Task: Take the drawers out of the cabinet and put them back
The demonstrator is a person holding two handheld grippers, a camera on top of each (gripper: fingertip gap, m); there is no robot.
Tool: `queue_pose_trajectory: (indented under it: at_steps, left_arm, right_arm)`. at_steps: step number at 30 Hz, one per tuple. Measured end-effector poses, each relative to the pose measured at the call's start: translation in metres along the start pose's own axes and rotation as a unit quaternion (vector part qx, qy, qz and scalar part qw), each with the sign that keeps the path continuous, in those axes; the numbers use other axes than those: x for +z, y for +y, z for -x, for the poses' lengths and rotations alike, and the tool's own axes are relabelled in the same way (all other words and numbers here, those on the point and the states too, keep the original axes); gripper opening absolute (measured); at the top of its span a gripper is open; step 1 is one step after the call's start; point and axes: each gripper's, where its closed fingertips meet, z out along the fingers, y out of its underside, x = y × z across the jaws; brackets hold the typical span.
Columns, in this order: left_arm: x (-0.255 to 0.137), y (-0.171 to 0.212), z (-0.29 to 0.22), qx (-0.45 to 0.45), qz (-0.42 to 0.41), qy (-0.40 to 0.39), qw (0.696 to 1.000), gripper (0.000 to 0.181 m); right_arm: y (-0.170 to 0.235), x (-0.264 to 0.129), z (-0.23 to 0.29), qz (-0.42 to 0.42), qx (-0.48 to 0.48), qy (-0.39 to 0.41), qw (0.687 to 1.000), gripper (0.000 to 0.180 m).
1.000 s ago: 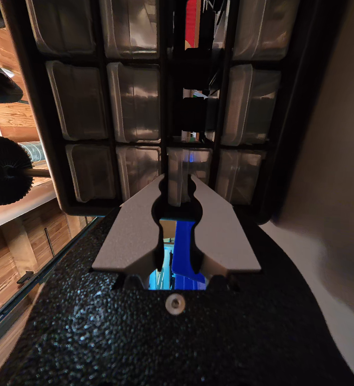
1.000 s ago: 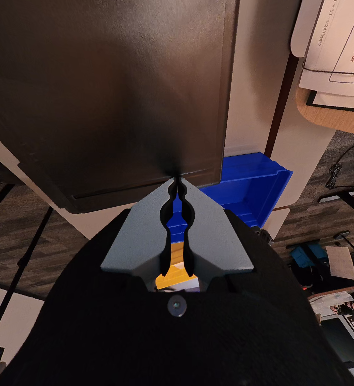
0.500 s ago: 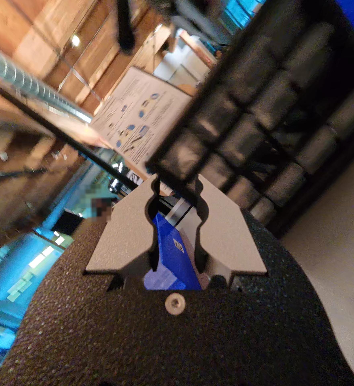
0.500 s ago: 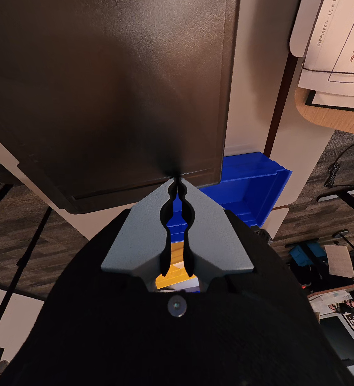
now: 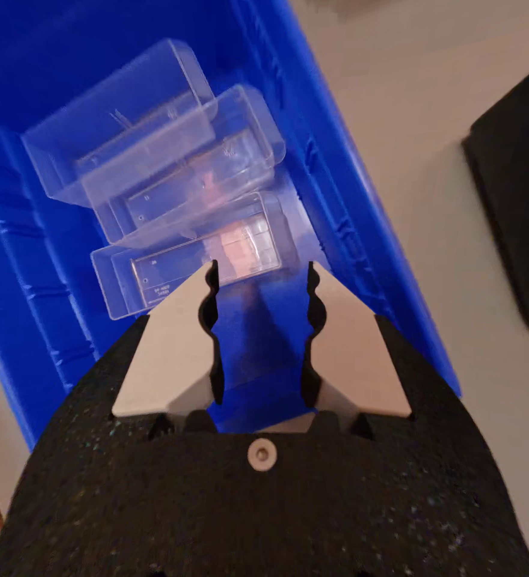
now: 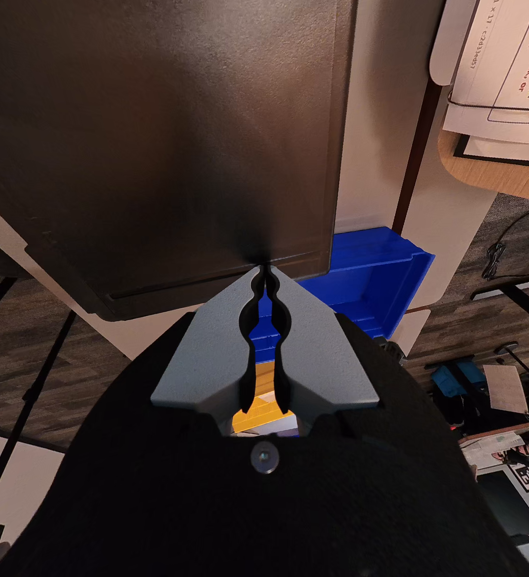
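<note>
Left wrist view showed the left gripper [image 5: 261, 268] with jaws spread and empty over a blue bin [image 5: 344, 218], where 3 clear plastic drawers [image 5: 175, 193] lay piled, likely parked there until reinsertion. Right wrist view showed the right gripper [image 6: 263, 268], jaws clenched against the black cabinet [image 6: 163, 125], probably steadying it on the surface [image 6: 372, 156].

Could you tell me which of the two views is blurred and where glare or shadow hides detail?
Left wrist view: motion-smeared, most at the black cabinet; the clear drawers in the blue bin are soft, with a pale glare patch. Right wrist view: sharp, but the cabinet's dark panel fades into shadow near the right gripper.
</note>
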Motion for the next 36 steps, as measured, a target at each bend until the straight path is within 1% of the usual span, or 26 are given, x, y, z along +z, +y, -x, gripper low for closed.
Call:
queue_pose_trajectory:
  at_steps: [3,8,10,11,12,13,15,18,22,26,28,29,32,34,36]
  left_arm:
    - [0.023,0.007,0.006,0.008,0.047,-0.009,0.999,0.054]
    - [0.049,0.014,-0.001,-0.015,0.077,0.009,0.997,0.049]
    - [0.053,0.016,-0.002,-0.017,0.075,0.009,0.997,0.042]
    - [0.052,0.015,-0.001,-0.013,0.067,0.003,0.998,0.026]
    - [0.049,0.014,0.001,-0.007,0.061,-0.004,0.998,0.016]
    - [0.044,0.015,0.0,-0.003,0.06,-0.005,0.998,0.016]
    - [0.029,0.015,-0.004,-0.002,0.054,0.003,0.999,0.016]
    - [-0.009,0.009,-0.008,0.014,0.015,0.006,1.0,0.014]
    - [-0.084,-0.001,-0.028,0.066,-0.052,0.031,0.996,0.013]
    - [-0.169,0.0,-0.066,0.162,-0.099,0.046,0.981,0.013]
    - [-0.206,0.013,-0.098,0.243,-0.105,0.071,0.962,0.013]
    - [-0.223,0.024,-0.118,0.292,-0.106,0.098,0.946,0.012]
    - [-0.259,0.069,-0.182,0.418,-0.086,0.21,0.88,0.011]
    - [-0.267,0.1,-0.216,0.483,-0.056,0.268,0.832,0.012]
    - [-0.261,0.122,-0.241,0.527,-0.018,0.304,0.794,0.011]
  right_arm:
    - [0.0,0.0,0.0,0.003,0.001,0.0,1.0,0.0]
    - [0.0,0.0,0.0,0.009,-0.002,0.003,1.0,0.0]
    - [0.0,0.0,0.0,0.009,-0.002,0.004,1.0,0.0]
    - [0.0,0.0,0.0,0.008,-0.002,0.004,1.0,0.0]
    - [0.0,0.0,0.0,0.007,-0.002,0.003,1.0,0.0]
    - [0.0,0.0,0.0,0.006,-0.001,0.003,1.0,0.0]
    - [0.0,0.0,0.0,0.005,-0.001,0.003,1.0,0.0]
    - [0.0,0.0,0.0,0.003,-0.001,0.003,1.0,0.0]
    - [0.0,0.0,0.0,0.003,-0.002,0.006,1.0,0.0]
    - [0.0,0.0,0.0,0.003,-0.001,0.007,1.0,0.0]
    - [0.0,0.0,0.0,0.004,-0.001,0.007,1.0,0.0]
    - [0.0,0.0,0.0,0.005,0.0,0.008,1.0,0.0]
    - [0.0,0.0,0.0,0.012,-0.003,0.011,1.0,0.0]
    - [0.0,0.0,0.0,0.019,-0.004,0.011,1.0,0.0]
    - [0.0,0.0,0.0,0.026,-0.006,0.01,1.0,0.0]
